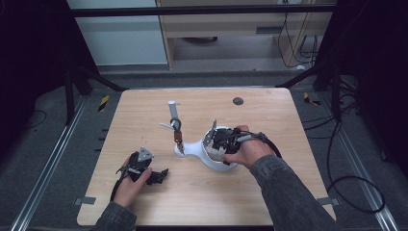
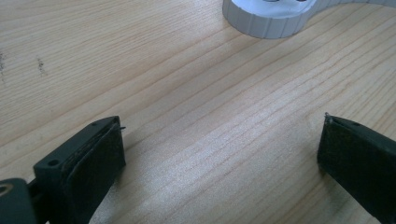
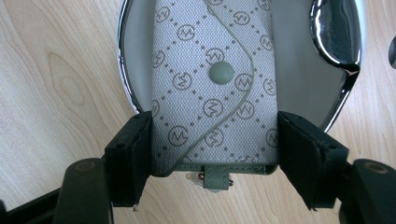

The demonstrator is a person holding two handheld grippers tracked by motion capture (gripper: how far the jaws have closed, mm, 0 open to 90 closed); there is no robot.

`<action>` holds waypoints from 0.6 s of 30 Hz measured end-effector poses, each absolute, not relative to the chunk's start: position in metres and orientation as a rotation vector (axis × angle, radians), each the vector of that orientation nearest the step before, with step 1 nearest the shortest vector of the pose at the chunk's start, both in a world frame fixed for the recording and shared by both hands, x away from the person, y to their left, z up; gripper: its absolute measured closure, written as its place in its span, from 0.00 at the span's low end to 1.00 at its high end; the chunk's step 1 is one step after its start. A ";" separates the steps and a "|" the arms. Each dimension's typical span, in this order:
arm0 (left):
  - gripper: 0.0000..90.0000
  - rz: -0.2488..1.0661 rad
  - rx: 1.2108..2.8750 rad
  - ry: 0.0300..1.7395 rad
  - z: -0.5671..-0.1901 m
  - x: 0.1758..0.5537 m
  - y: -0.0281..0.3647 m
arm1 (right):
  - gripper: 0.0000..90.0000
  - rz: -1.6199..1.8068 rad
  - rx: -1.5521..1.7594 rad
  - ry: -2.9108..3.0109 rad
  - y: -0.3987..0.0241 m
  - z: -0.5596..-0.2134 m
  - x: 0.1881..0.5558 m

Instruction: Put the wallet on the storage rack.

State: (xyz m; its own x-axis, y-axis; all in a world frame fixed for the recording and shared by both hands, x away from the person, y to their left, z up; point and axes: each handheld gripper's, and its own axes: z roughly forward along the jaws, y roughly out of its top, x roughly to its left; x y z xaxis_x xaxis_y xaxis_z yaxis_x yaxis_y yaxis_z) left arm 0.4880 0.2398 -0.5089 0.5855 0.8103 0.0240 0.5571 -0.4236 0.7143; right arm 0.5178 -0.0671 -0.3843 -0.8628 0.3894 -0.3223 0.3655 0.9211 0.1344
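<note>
High view: right gripper (image 1: 215, 140) sat over white stand's bowl (image 1: 216, 161); left gripper (image 1: 161, 175) rested on wooden table (image 1: 202, 192), well apart from stand.

Left gripper view: jaws spread wide, nothing between; bare tabletop below, ribbed white base (image 2: 271, 23) ahead.

Right gripper view: jaws clamped on grey monogram key pouch (image 3: 212, 88), one pad each side; pouch lay over chrome-rimmed bowl (image 3: 122, 70).

My bench (image 1: 202, 192) is a pale wooden top with rounded corners and a dark round spot (image 1: 237, 101) near its far edge. A white stand (image 1: 202, 153) sits on it near the middle, with a thin post (image 1: 174, 120) rising from its narrow end and a shiny-rimmed dish (image 3: 299, 70) at its wide end.
</note>
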 end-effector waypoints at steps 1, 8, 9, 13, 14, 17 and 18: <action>0.00 0.485 2.142 1.081 -0.509 0.488 0.240 | 0.33 0.101 0.558 2.736 -0.067 -0.385 0.518; 0.00 0.484 2.141 1.081 -0.509 0.488 0.240 | 0.24 0.169 0.600 2.736 -0.068 -0.383 0.519; 0.00 0.484 2.141 1.081 -0.509 0.488 0.240 | 0.24 0.166 0.605 2.736 -0.069 -0.384 0.518; 0.00 0.485 2.141 1.081 -0.509 0.488 0.240 | 0.24 0.168 0.614 2.736 -0.070 -0.385 0.518; 0.00 0.485 2.141 1.081 -0.509 0.488 0.240 | 0.24 0.167 0.614 2.736 -0.070 -0.385 0.518; 0.00 0.484 2.141 1.081 -0.509 0.488 0.240 | 0.24 0.171 0.614 2.739 -0.070 -0.384 0.518; 0.00 0.484 2.141 1.081 -0.509 0.488 0.240 | 0.24 0.171 0.617 2.738 -0.070 -0.384 0.518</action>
